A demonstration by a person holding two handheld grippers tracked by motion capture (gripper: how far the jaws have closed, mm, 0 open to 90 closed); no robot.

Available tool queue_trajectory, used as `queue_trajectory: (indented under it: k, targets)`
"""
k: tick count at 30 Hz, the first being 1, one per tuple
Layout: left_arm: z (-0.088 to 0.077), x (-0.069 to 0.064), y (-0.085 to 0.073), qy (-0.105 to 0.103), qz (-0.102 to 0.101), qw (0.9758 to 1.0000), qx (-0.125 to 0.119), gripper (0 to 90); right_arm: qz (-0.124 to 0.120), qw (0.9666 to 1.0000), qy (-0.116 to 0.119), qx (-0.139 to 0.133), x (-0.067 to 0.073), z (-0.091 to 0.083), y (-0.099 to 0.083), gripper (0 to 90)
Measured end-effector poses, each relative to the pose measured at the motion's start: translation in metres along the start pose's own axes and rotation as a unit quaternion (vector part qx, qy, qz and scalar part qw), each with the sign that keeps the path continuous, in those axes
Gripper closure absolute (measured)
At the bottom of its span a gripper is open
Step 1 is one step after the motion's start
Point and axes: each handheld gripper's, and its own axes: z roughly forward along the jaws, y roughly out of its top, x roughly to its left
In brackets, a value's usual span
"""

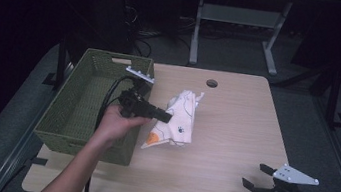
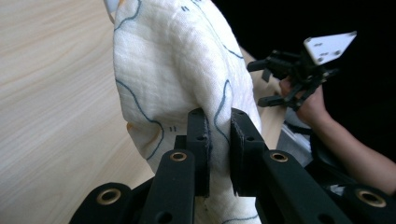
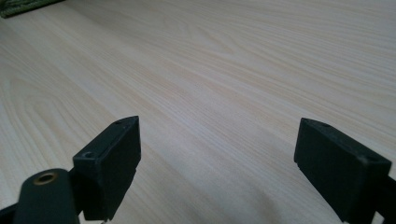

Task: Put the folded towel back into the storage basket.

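Left gripper (image 1: 165, 117) pinching a printed white cloth (image 1: 178, 120) beside the green basket (image 1: 87, 109).
Cloth runs lengthwise away from the person; right gripper (image 1: 257, 176) rests low, jaws wide apart.

The high view looks forward and down over the whole table (image 1: 233, 135), whose wood both low, close gripper views share.

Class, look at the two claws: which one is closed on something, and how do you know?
The left claw: its jaws pinch a fold of the white printed cloth beside the green basket. The right claw is open above bare table.
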Motion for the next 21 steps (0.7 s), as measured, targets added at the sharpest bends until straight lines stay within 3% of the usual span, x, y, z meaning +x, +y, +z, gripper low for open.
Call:
queue_trajectory:
  k: [11,16,21]
  targets:
    - [-0.045,0.016,-0.011,0.006,-0.011,0.9995,-0.027,81.0,-0.002,0.9999,-0.010,0.004,-0.001,0.000,0.000,14.2]
    - [-0.063,0.025,-0.019,0.020,-0.012,0.9992,-0.032,80.8,-0.003,0.9999,-0.011,0.005,0.000,-0.001,0.000,14.2]
    - [-0.082,0.038,-0.029,0.030,-0.025,0.9983,-0.042,80.8,-0.003,0.9998,-0.014,0.011,-0.001,0.001,0.000,14.2]
